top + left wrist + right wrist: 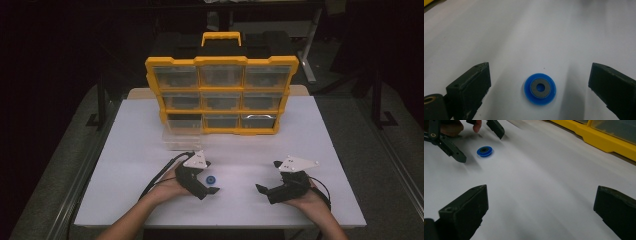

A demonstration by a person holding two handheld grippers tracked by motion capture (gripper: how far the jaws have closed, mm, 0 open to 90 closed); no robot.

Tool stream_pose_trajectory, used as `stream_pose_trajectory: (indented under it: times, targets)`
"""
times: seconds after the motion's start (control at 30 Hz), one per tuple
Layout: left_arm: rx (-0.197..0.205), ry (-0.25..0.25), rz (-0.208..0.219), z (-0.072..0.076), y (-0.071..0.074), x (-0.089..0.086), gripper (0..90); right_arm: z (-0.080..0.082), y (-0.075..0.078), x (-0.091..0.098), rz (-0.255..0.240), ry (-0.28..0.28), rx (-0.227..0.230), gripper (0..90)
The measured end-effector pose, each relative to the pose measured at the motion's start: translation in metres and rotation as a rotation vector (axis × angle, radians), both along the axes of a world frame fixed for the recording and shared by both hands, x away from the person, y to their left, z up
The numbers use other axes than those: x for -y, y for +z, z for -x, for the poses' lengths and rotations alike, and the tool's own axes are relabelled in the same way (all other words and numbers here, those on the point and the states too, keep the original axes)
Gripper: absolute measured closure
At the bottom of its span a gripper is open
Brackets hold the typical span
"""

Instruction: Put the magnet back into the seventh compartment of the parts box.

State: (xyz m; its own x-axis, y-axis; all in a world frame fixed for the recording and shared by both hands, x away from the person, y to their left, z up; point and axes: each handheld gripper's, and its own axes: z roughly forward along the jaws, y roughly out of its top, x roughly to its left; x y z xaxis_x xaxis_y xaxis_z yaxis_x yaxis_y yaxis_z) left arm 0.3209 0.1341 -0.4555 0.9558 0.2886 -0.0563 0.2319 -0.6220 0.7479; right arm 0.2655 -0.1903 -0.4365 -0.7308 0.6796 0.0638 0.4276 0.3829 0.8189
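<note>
Left hand-held gripper [540, 82] is hovering wide open, jaws straddling the blue disc bearing [540, 88] without touching, lined up for a pinch; bearing is lying flat near the surface's [310, 150] front edge. Right hand-held gripper [264, 190] is idling open, empty, staying clear.

— What sits in the organizer's drawers [220, 76]?
— Too dim and small to tell from above.
— And the clear box [181, 134] in front?
— Its contents can't be made out; the organizer [599, 135] is cut off by the right gripper view's edge.
</note>
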Motion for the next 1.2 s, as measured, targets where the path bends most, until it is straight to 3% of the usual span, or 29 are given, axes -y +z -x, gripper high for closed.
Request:
stream_pose_trajectory:
  times: [0.57, 0.77, 0.87, 1.2]
  targets:
    - [0.009, -0.01, -0.016, 0.0014, 0.0032, -0.0024, 26.3, 0.0003, 0.0001, 0.0001, 0.001, -0.001, 0.003, 0.0]
    - [0.003, -0.002, 0.009, 0.003, 0.003, -0.0019, 32.8, 0.0001, 0.0001, 0.0002, 0.001, -0.001, 0.002, 0.0]
    - [0.013, -0.02, -0.009, 0.003, 0.0038, -0.0026, 36.5, 0.0004, 0.0001, 0.0, 0.0, 0.001, 0.002, 0.0]
    - [0.0, -0.023, 0.001, 0.005, 0.003, -0.0017, 45.5, 0.0004, 0.0002, -0.0002, 0.0, 0.002, 0.003, 0.0]
